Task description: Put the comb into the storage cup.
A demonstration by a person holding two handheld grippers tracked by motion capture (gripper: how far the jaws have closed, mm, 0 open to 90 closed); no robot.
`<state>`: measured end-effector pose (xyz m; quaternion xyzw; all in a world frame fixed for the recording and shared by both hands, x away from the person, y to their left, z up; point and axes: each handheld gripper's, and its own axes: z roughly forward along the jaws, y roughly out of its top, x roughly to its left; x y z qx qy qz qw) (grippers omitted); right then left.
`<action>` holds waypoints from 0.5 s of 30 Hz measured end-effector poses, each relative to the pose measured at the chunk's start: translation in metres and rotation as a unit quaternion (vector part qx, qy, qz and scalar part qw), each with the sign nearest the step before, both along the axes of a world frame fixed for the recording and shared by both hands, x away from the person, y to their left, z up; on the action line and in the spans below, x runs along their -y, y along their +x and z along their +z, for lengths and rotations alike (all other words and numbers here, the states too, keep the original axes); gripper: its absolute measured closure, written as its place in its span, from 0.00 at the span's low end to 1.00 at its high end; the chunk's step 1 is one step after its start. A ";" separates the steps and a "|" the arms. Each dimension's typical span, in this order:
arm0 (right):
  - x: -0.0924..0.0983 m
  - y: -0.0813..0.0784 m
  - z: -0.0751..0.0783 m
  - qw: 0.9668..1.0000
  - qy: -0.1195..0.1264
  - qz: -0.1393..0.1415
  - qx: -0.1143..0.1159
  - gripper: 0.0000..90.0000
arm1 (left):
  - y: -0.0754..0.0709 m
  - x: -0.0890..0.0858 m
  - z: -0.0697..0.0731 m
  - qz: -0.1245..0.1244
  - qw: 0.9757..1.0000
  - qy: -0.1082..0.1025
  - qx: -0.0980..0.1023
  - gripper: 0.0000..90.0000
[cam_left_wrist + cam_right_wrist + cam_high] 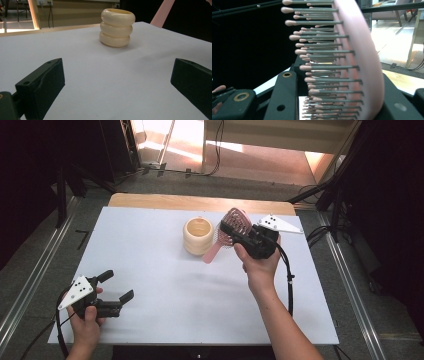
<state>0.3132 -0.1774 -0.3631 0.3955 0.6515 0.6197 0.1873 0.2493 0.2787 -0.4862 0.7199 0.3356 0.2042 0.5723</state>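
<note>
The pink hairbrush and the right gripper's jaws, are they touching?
Touching. In the right gripper view, the pink hairbrush stands between the black jaws, which press on its head from both sides; the high view shows the right gripper carrying it.

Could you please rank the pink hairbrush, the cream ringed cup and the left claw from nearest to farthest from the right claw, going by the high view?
1. Pink hairbrush: clamped in the right claw.
2. Cream ringed cup: just left of it.
3. Left claw: far off, near-left corner.

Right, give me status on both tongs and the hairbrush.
Right tongs shut on pink hairbrush, held above the table. Left tongs open, nothing between them. Cream cup beside the brush handle, upright.
</note>
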 end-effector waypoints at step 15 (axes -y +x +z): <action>-0.005 0.007 0.007 1.000 0.003 0.000 0.003 0.66 | 0.000 0.000 0.000 0.000 1.000 0.001 0.000 0.00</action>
